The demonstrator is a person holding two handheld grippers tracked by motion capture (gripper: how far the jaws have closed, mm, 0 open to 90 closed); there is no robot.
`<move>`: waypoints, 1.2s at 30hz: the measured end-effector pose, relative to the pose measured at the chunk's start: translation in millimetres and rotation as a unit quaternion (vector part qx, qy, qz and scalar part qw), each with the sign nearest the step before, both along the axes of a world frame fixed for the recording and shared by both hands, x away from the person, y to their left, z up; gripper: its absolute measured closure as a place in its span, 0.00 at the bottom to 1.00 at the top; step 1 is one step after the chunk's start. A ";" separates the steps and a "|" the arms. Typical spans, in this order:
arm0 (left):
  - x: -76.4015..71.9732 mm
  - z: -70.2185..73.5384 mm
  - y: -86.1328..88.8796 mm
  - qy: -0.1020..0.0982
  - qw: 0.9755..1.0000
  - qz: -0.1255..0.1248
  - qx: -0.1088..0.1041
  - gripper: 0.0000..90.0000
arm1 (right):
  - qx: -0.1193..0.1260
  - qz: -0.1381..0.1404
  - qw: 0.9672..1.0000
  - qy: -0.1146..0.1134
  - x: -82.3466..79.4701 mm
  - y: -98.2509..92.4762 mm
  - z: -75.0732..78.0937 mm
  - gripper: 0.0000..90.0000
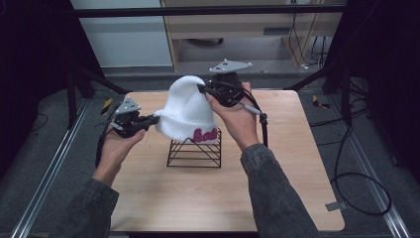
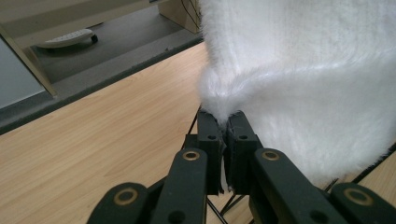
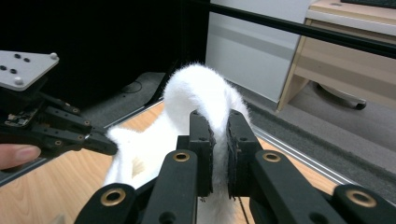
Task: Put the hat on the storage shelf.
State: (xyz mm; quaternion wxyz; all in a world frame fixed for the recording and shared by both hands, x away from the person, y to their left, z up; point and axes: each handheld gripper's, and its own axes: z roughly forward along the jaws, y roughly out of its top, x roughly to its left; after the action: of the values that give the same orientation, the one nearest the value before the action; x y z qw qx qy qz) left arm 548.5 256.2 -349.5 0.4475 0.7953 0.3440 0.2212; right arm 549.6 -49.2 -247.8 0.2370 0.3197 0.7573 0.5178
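White fluffy beanie [image 1: 187,111] is held over the black wire stand [image 1: 194,151] at mid-table [image 1: 163,198], brim partly draped on the stand's top. Left claw [image 1: 152,119] is clamped on the brim's left edge; in the left gripper view the jaws are pressed together with white fur pinched between them [image 2: 219,109]. Right claw [image 1: 202,89] is clamped on the hat's upper right side, near the crown; fabric is seen squeezed between the pads [image 3: 219,135] in the right gripper view. Hat is stretched between the two claws, its long axis running from low left to high right, the opening facing down toward the stand. Stand lies directly below the hat, between the hands. Left claw sits lower and nearer the stand's top. Next move judged: hat lowered and seated on the stand.
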 end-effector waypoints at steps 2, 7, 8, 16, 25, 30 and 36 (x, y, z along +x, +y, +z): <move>-2.5 -5.0 -2.0 0.002 1.000 -0.008 0.006 0.96 | -0.006 0.006 1.000 0.000 -4.7 0.9 -4.4 0.93; -5.9 -15.3 -6.7 0.007 1.000 -0.016 0.010 0.96 | -0.022 0.006 1.000 0.004 -7.7 -0.6 -12.2 0.92; -6.7 -18.9 -7.8 0.008 1.000 -0.017 0.010 0.96 | -0.021 0.005 1.000 0.007 -8.2 -3.3 -16.3 0.93; -7.5 -36.6 -9.9 0.025 0.999 -0.023 0.014 0.96 | -0.027 0.009 0.999 0.018 -13.6 -9.2 -32.5 0.92; -10.2 -50.9 -8.8 0.037 0.999 -0.029 0.014 0.96 | -0.031 0.018 0.999 0.030 -21.7 -13.8 -47.6 0.92; -12.0 -58.4 -8.1 0.042 0.998 -0.034 0.015 0.95 | -0.037 0.019 0.998 0.038 -23.7 -17.2 -54.3 0.92; -13.4 -65.4 -6.3 0.048 0.998 -0.043 0.020 0.95 | -0.042 0.020 0.998 0.049 -26.2 -21.1 -64.0 0.92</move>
State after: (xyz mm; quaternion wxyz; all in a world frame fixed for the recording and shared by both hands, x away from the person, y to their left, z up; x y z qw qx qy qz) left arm 535.0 250.0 -415.0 0.4234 0.8278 0.3263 0.1701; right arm 523.4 -70.3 -311.7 0.2026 0.3196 0.7955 0.4733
